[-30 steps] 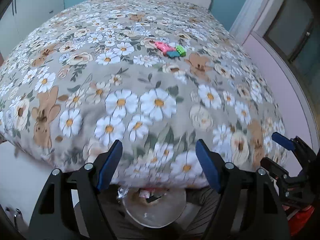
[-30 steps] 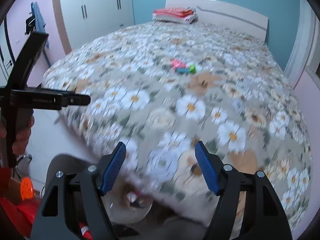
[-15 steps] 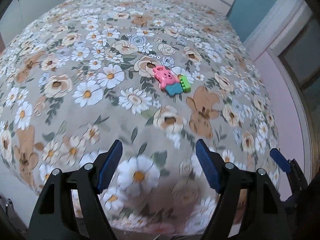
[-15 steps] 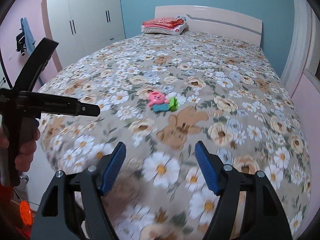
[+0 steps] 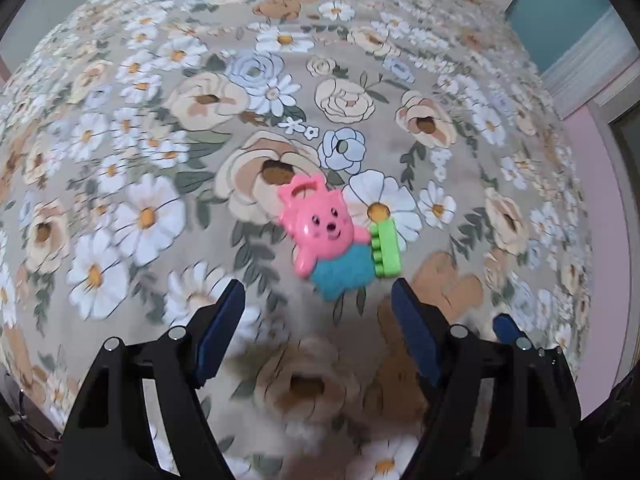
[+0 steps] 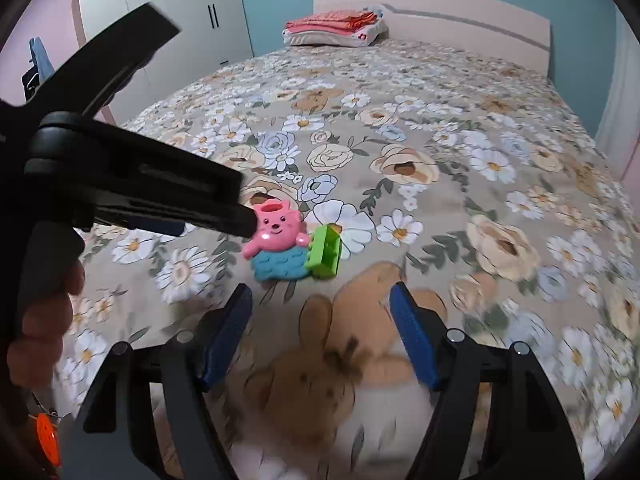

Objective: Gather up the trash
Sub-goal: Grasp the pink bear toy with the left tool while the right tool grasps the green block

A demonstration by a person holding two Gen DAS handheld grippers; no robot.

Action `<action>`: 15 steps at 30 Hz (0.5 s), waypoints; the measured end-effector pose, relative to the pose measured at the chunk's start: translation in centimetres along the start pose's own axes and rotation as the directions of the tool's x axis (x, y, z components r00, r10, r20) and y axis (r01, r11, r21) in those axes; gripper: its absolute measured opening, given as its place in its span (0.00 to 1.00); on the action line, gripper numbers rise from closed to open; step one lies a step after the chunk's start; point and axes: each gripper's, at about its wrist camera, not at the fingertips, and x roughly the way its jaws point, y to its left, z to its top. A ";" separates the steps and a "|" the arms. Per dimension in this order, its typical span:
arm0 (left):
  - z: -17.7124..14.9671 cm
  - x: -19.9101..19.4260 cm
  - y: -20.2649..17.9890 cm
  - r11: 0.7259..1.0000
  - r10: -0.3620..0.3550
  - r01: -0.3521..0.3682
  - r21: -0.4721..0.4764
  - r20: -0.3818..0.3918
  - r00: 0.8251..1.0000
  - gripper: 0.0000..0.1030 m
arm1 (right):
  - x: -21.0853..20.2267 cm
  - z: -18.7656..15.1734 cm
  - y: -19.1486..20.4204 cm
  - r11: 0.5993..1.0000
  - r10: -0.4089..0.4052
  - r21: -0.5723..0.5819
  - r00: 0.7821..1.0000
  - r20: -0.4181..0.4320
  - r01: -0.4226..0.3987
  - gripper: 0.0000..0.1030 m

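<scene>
Floral quilted bedspread (image 5: 160, 160); glossy pink plastic bear toy (image 5: 320, 228), ridged green block (image 5: 385, 247); both jaws wide, empty.

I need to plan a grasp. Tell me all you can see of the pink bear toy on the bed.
The pink bear toy looks like glossy moulded plastic: a round face with a loop handle on top. It lies flat, face up, on the floral bedspread, overlapping a blue piece, with a green block at its side. No tongs touch it.
</scene>
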 end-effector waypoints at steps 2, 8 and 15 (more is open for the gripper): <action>0.9 1.7 0.1 1.000 -0.006 0.005 -0.016 -0.027 1.000 0.73 | 1.5 0.4 -0.2 1.000 0.008 -0.007 1.000 -0.006 -0.008 0.71; 2.7 5.2 0.8 0.998 -0.020 0.017 -0.056 -0.058 0.998 0.73 | 5.8 1.6 -1.2 0.998 0.056 0.003 0.997 -0.044 -0.056 0.61; 3.8 6.9 0.9 0.995 -0.053 0.048 -0.083 -0.060 0.997 0.73 | 8.6 1.9 -1.4 0.997 0.075 0.028 0.994 -0.074 -0.073 0.53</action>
